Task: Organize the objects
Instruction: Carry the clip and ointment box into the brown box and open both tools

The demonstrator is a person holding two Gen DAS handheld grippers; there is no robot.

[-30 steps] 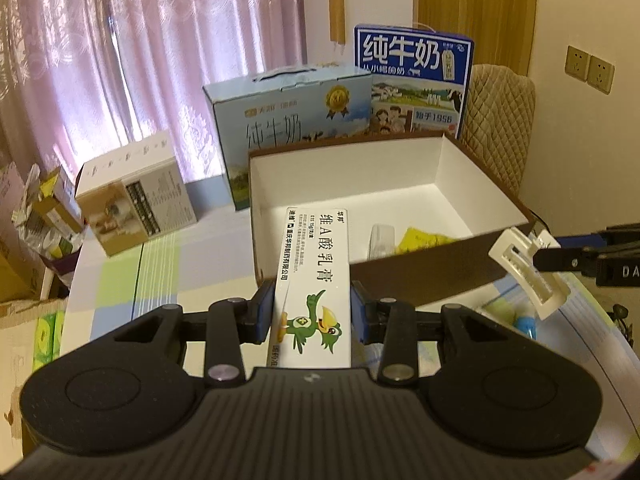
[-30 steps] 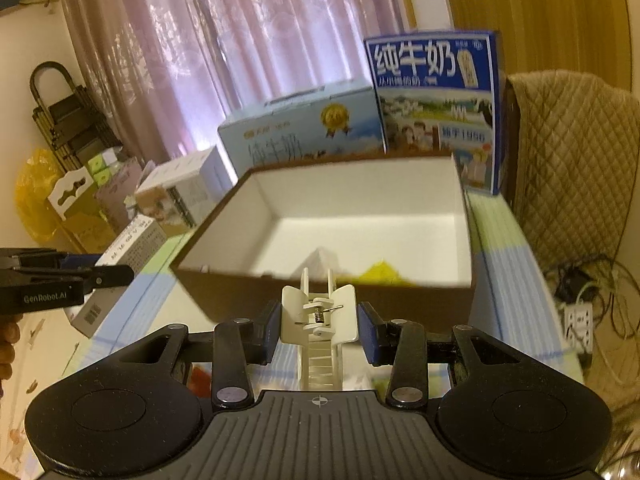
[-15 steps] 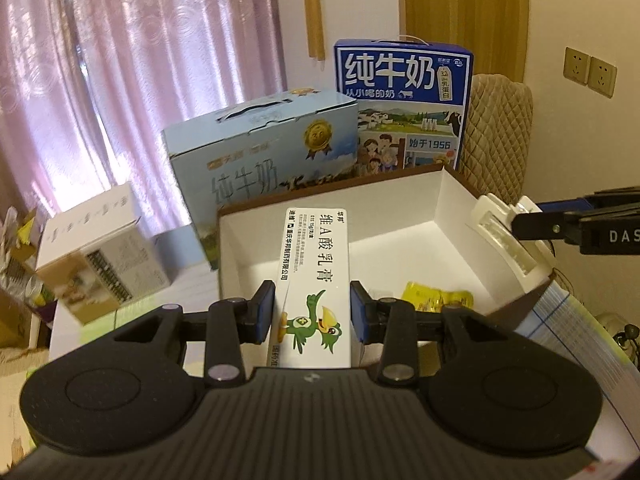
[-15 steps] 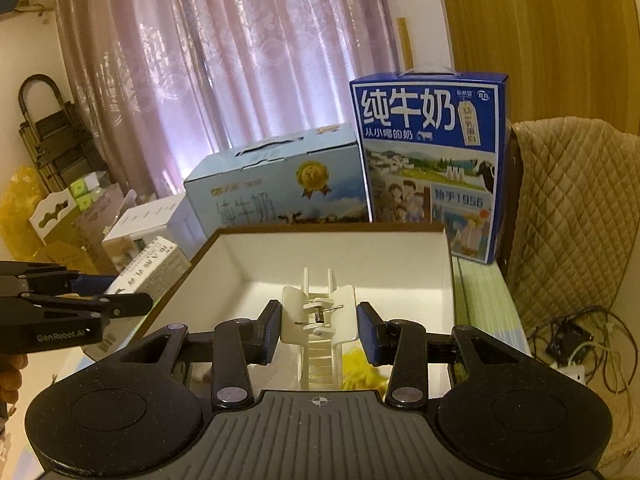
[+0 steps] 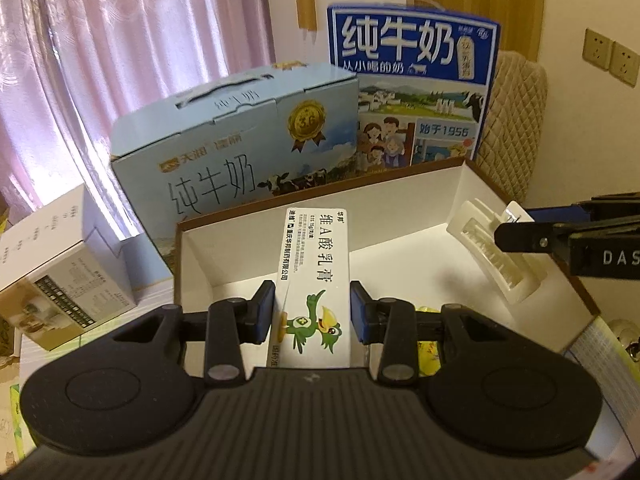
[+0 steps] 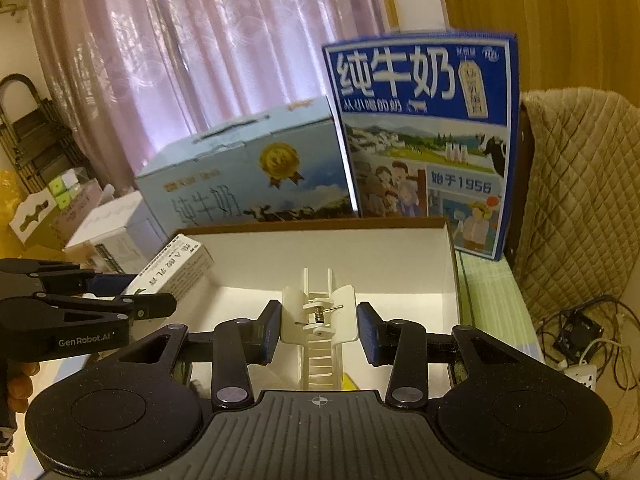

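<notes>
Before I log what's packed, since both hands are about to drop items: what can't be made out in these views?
- Contents of the brown-sided, white-lined open box: left wrist view, left gripper and its white ointment carton cover the floor; a yellow packet is only partly visible.
- Same in right wrist view, behind the right gripper and cream plastic hair claw.

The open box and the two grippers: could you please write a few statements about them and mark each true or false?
1. The left gripper holds a white ointment carton between its fingers. True.
2. The right gripper holds a yellow packet. False: it holds a white hair claw clip.
3. The open box is white inside with brown outer walls. True.
4. The open box is empty. False: a yellow packet lies inside.
5. The dark blue milk carton stands in front of the open box. False: it stands behind it, beside a light blue milk carton.
</notes>
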